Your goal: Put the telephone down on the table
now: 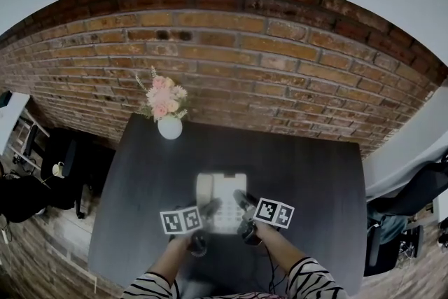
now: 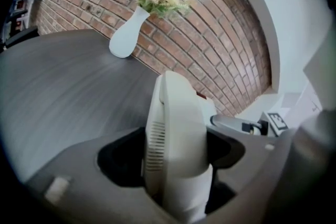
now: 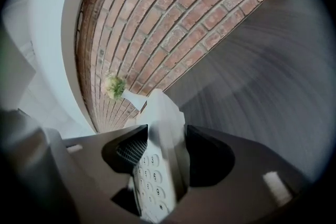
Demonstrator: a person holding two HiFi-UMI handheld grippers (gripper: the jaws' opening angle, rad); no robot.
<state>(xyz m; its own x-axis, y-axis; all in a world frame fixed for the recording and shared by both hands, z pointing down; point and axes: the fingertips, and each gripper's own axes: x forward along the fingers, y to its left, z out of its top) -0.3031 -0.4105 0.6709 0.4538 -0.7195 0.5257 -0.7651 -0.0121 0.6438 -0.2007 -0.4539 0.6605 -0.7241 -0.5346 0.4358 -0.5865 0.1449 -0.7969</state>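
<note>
A white telephone (image 1: 222,194) with its handset on the cradle is held between my two grippers over the near middle of the dark table (image 1: 311,175). My left gripper (image 1: 210,209) is shut on its left side, the handset side (image 2: 176,123). My right gripper (image 1: 243,202) is shut on its right side, where the keypad (image 3: 149,176) shows. In the left gripper view the jaws (image 2: 173,157) clamp the phone's edge; in the right gripper view (image 3: 165,157) they do the same. I cannot tell whether the phone's base touches the table.
A white vase of pink flowers (image 1: 169,124) stands at the table's far left, near the brick wall (image 1: 280,59). Dark chairs (image 1: 59,164) stand left of the table, and another chair (image 1: 413,199) stands to the right. Bare tabletop (image 2: 63,81) lies around the phone.
</note>
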